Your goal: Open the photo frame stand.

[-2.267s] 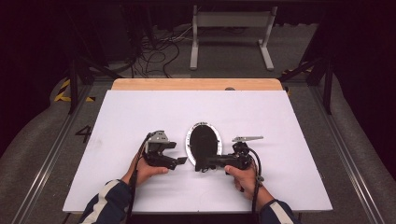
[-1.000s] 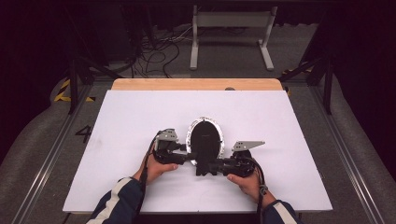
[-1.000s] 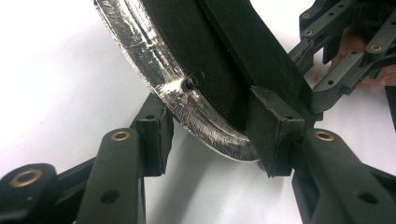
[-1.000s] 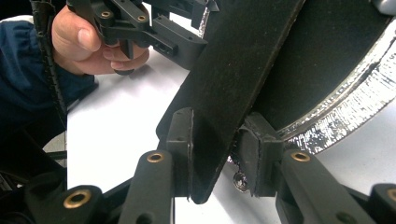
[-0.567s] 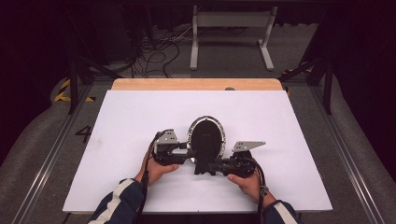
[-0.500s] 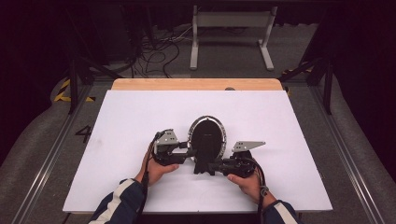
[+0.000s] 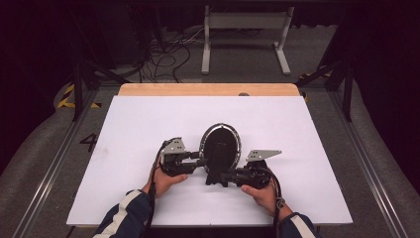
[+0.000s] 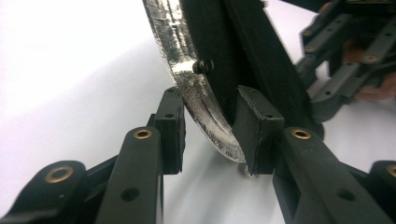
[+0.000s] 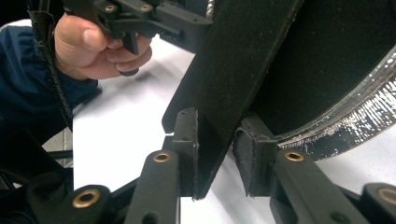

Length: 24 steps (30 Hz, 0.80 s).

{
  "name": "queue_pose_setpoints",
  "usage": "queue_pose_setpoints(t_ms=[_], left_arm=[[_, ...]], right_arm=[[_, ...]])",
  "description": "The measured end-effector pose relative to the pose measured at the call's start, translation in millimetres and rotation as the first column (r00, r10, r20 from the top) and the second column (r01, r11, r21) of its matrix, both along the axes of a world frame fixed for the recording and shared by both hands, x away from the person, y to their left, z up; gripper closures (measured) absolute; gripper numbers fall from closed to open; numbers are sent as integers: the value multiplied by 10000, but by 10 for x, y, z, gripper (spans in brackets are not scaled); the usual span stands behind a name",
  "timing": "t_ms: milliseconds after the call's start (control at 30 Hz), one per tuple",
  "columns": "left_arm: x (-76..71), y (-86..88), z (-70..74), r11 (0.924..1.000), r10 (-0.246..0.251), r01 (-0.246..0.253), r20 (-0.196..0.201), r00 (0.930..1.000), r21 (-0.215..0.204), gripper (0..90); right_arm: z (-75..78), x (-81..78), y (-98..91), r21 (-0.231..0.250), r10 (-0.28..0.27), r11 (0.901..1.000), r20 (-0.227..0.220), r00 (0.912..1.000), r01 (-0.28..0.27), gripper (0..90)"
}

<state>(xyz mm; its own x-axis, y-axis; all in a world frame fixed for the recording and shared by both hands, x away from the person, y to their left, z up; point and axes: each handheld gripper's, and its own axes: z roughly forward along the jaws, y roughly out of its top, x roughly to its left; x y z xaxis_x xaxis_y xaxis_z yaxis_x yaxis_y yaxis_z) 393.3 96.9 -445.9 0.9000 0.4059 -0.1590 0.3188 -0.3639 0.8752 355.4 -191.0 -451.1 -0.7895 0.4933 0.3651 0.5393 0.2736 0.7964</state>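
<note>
White table (image 7: 148, 119) open all round; only obstacle mid-table: oval mirror (image 7: 221, 148) (w/ stand), btwn both grippers.

We see our left gripper (image 7: 200, 161), which sat apart from the oval mirror (image 7: 221, 148) at the start, now in against its left edge. Its jaws have just been closing, and the silver rim (image 8: 205, 112) stands between the pads. Our right gripper (image 7: 224, 177) has slid in under the mirror, its jaws just opening a touch around the black stand (image 9: 233, 84).
</note>
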Motion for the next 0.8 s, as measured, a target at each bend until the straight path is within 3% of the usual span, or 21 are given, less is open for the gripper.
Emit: queue_pose_setpoints(t_ms=[100, 300, 533, 733, 800], left_arm=[[-8, -40, -20, 9996, -285, 285, -220, 9994, -23, 636], [-13, -60, -26, 9993, -363, 363, -186, 9992, 11, 627], [-76, -69, 36, 9994, -54, 27, 810, 9967, 340, 655], [-121, -54, 79, 9972, 268, -381, 1682, 9854, 645, 705], [-125, -49, 82, 9971, 275, -394, 1754, 9841, 648, 730]], right_arm=[[-11, 6, -5, -27, -25, 10000, -27, 10000, 25, 703], [-14, 2, 7, -64, 21, 10000, 31, 10000, -21, 701], [25, -16, 11, -30, 50, 10000, 226, 9997, -49, 706], [65, -44, 44, -375, 180, 9992, 616, 9979, -157, 726], [70, -47, 46, -462, 198, 9988, 682, 9975, -167, 725]])
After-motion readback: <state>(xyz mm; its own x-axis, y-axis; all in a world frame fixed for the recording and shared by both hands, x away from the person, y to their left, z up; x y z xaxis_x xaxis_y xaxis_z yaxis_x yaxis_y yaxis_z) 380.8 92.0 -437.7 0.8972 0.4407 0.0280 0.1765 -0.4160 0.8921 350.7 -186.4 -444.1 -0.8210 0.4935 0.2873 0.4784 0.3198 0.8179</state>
